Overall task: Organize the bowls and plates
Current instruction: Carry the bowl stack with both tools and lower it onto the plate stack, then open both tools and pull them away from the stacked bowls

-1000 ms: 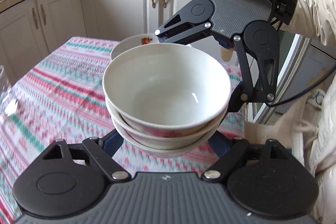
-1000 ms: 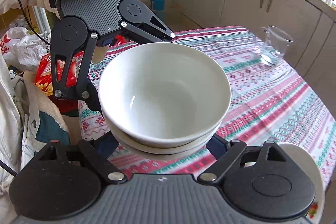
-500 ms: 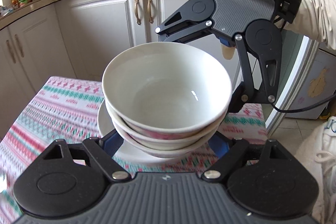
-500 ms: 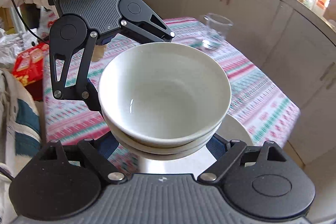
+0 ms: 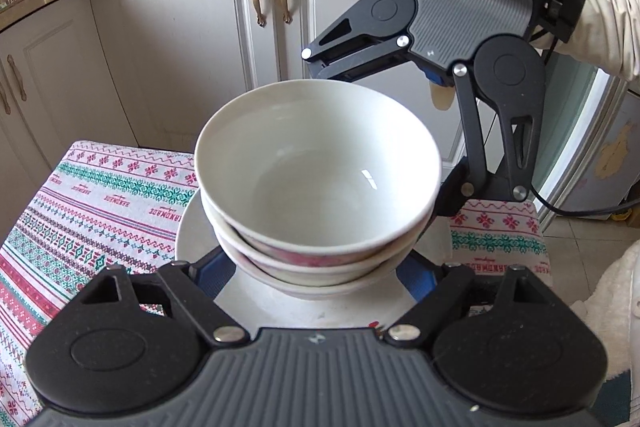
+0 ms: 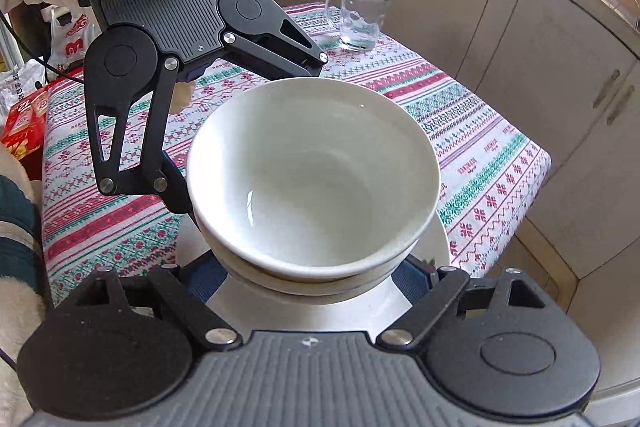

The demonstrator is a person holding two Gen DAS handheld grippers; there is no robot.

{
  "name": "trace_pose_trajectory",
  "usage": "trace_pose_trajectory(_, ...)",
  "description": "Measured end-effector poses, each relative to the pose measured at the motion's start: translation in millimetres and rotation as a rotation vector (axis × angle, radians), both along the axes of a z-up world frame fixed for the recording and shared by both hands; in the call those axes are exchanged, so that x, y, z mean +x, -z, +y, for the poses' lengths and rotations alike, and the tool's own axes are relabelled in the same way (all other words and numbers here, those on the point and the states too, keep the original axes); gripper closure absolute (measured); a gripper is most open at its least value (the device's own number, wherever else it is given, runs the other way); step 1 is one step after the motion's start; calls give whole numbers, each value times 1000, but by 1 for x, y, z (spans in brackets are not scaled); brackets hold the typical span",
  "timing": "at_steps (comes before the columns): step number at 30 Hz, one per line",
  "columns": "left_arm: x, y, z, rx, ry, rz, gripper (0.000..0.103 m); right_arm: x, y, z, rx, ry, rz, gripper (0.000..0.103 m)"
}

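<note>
My left gripper (image 5: pixel 316 267) has its fingers clamped on one side of the stack of bowls (image 5: pixel 318 183); my right gripper (image 6: pixel 312 271) grips the opposite side, fingers likewise closed on the stack; stack sits level between them, above a white plate (image 6: pixel 438 239) near the corner of the table (image 6: pixel 480 147); glass mug (image 6: pixel 360 17) stands at the far edge, well apart.

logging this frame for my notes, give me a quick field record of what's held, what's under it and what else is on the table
held: stack of bowls, nested, white, upright
left tongs: closed on the stack's near side
right tongs: closed on the opposite side
below: white plate on the tablecloth
contact with plate: cannot tell
also on table: glass mug, at the far end
</note>
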State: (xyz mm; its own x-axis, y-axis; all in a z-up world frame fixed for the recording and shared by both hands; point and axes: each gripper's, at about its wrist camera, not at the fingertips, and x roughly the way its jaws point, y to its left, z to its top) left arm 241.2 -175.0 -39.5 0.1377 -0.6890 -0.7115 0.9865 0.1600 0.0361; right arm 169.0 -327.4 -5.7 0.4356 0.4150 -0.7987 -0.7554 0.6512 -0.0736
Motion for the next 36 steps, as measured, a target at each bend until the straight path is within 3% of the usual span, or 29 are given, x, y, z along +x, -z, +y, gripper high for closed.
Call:
trace_pose_trajectory(15,5,5,0,-4,-4,1,16,3,9,-5,18,28,14,12)
trace_pose_trajectory(28,-11,10,9,8,-47,-75,15,-6,7,-3,15,52,2,5)
trace_pose_trajectory(33,-22,0,31,-52,-116,-71,9,-23,0,-9,39,106,-18,4)
trace_pose_trajectory(36,-36,-9,46,-113,-190,-118,6,-41,-4,-10,43,157,-47,2)
